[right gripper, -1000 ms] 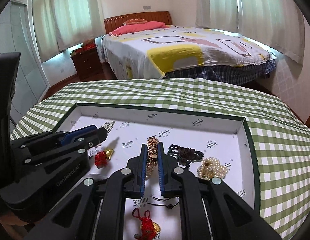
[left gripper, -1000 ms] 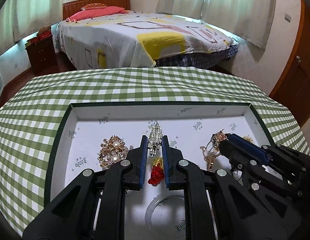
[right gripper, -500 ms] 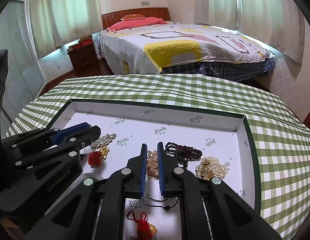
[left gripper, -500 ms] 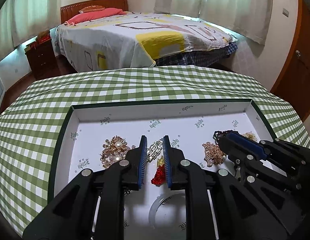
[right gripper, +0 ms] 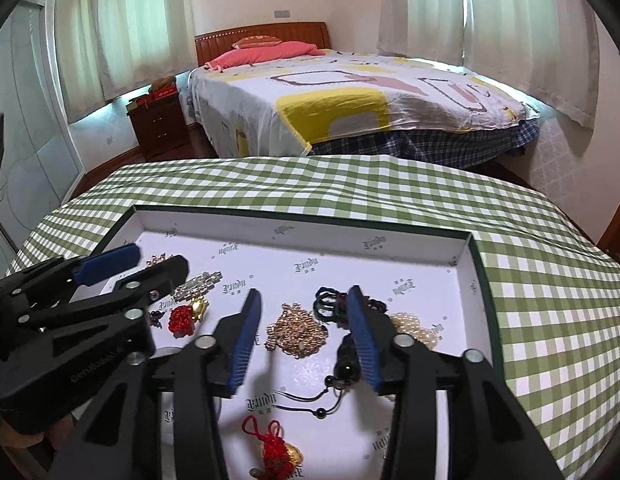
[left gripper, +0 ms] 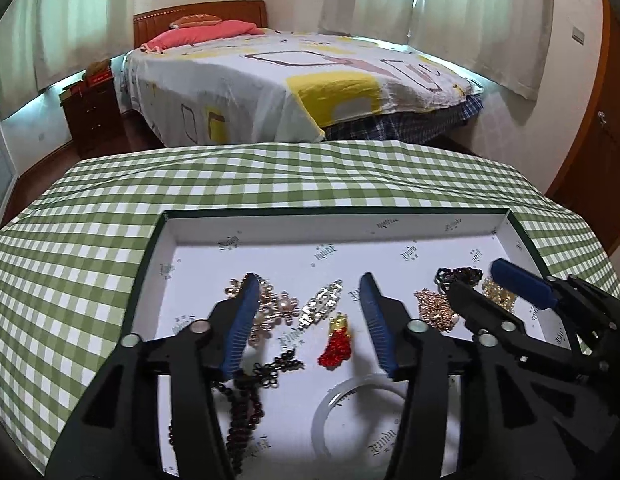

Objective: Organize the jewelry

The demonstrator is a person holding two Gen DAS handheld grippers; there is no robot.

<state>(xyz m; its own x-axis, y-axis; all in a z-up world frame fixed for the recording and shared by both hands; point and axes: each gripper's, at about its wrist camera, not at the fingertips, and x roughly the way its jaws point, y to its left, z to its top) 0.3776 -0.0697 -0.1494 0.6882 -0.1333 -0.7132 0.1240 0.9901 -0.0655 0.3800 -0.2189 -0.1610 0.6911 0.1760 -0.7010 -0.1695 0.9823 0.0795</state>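
Green-and-white gingham: covers the worktop, with the tray on top of it.
Tray: shallow white box with a dark green rim and printed logos on its floor; all the jewelry lies inside it.
Left gripper: released, jaws spread wide over the tray floor, grasping nothing.
Between the left jaws: a silver rhinestone piece lying on a slant, and just nearer the camera a red tassel charm with a gold top.
Pearl-and-gold brooch: beside the silver piece, partly behind the left finger.
Dark bead strand: runs along the near left of the tray, ending in a dark knot.
White bangle: flat on the tray floor at the near middle.
Right gripper: released, jaws wide apart, holding nothing.
Gold chain heap: on the tray floor between the right jaws.
Dark cord bracelets: just behind the chain, touching the right finger's line of sight.
Pearl cluster: to the right, near the tray's side wall.
Red knotted charm: near edge of the tray, with a gold bead.
Bed: beyond the worktop.
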